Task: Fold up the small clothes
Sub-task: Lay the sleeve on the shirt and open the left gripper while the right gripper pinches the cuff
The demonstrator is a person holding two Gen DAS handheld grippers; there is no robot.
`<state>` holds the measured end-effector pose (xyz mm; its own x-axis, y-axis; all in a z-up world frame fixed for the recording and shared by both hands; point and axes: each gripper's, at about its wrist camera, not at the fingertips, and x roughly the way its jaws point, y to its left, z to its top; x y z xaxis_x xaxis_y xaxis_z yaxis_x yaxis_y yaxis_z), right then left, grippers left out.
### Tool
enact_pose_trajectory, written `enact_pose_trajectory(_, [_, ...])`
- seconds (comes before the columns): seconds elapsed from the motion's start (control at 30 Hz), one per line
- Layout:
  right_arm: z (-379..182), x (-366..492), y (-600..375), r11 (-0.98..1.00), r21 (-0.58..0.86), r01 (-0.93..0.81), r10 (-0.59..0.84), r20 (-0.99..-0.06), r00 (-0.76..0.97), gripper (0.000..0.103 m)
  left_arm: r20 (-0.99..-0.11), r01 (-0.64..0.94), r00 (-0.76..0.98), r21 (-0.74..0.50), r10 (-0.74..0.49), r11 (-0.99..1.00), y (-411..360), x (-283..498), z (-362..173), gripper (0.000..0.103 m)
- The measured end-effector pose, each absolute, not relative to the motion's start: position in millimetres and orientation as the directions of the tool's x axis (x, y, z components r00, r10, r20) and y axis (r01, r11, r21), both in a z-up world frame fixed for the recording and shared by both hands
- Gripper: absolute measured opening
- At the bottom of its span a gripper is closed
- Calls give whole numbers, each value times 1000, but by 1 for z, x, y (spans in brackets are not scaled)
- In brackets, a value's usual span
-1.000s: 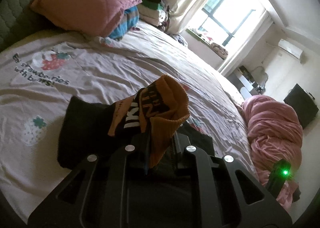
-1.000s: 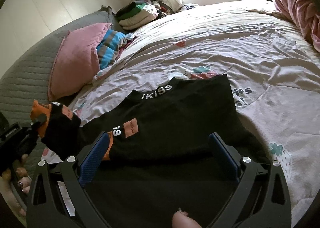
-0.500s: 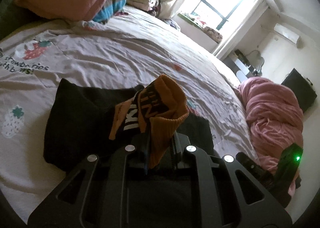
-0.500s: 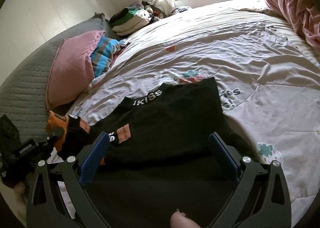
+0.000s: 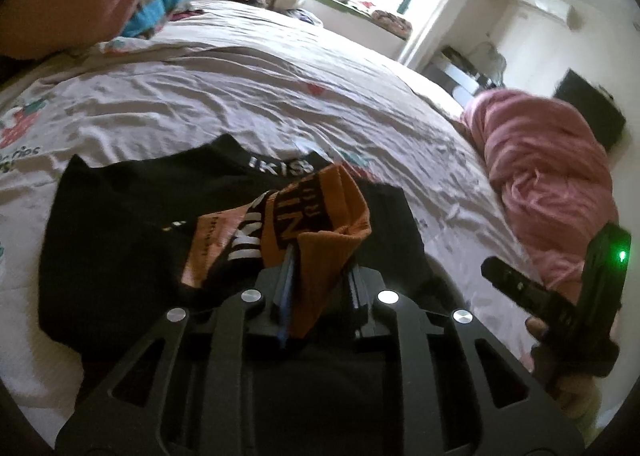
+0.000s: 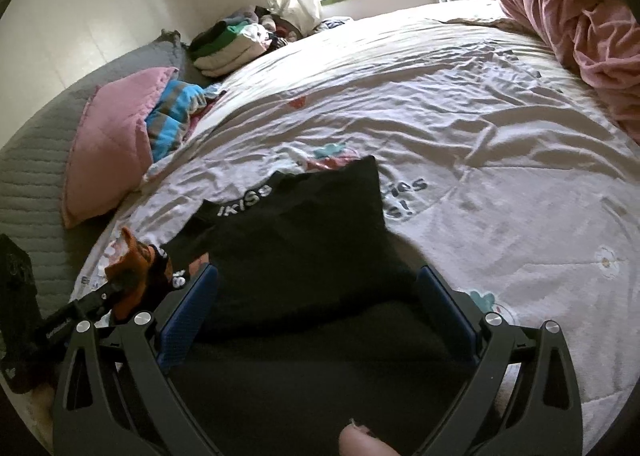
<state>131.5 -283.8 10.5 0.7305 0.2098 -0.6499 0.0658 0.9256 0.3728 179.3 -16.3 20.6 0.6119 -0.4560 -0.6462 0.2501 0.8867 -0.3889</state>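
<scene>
The black garment [image 6: 304,240] lies spread on the bed's pale printed cover [image 6: 460,128], its white-lettered collar band toward the window. Your left tongs [image 5: 316,276] are pinched shut on its orange-and-black sleeve cuff [image 5: 320,216], lifting that fold over the black body of the garment. Your right tongs [image 6: 316,296] stand wide apart over the garment's near edge, gripping nothing. Beyond, a pink pillow [image 6: 108,152] leans by the grey headboard, folded clothes [image 6: 228,44] sit near the window, and a pink blanket [image 5: 548,176] is bundled at the bed's side.
</scene>
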Motion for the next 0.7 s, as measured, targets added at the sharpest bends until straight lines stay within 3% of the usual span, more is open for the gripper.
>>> enact_pose_trajectory(0.1, [6, 131, -287, 927, 366, 80, 200, -663, 721, 99, -661, 274, 593, -371, -459, 887, -24, 179, 13, 15])
enact_pose_trajectory(0.3, [8, 133, -290, 940, 328, 96, 164, -679, 716, 99, -670, 322, 520, -420, -530, 848, -32, 179, -2, 29])
enact_pose_trajectory(0.37, [8, 135, -290, 942, 320, 100, 156, -684, 713, 99, -659, 351, 482, -460, -578, 816, -37, 178, -3, 50])
enact_pose_trajectory(0.47, [7, 138, -290, 935, 342, 93, 183, -691, 700, 99, -626, 388, 486, -470, -609, 793, -37, 172, 8, 58])
enact_pose_trajectory(0.53, [4, 141, -284, 927, 368, 78, 219, -697, 682, 99, -623, 380, 532, -431, -574, 819, -29, 170, 17, 65])
enact_pose_trajectory(0.57, [1, 143, -275, 927, 370, 56, 241, -707, 665, 99, -625, 368, 551, -412, -553, 833, -24, 170, 20, 73])
enact_pose_trajectory(0.7, [-12, 149, -237, 936, 349, -34, 298, -740, 604, 98, -649, 257, 631, -342, -425, 904, 9, 175, 26, 81])
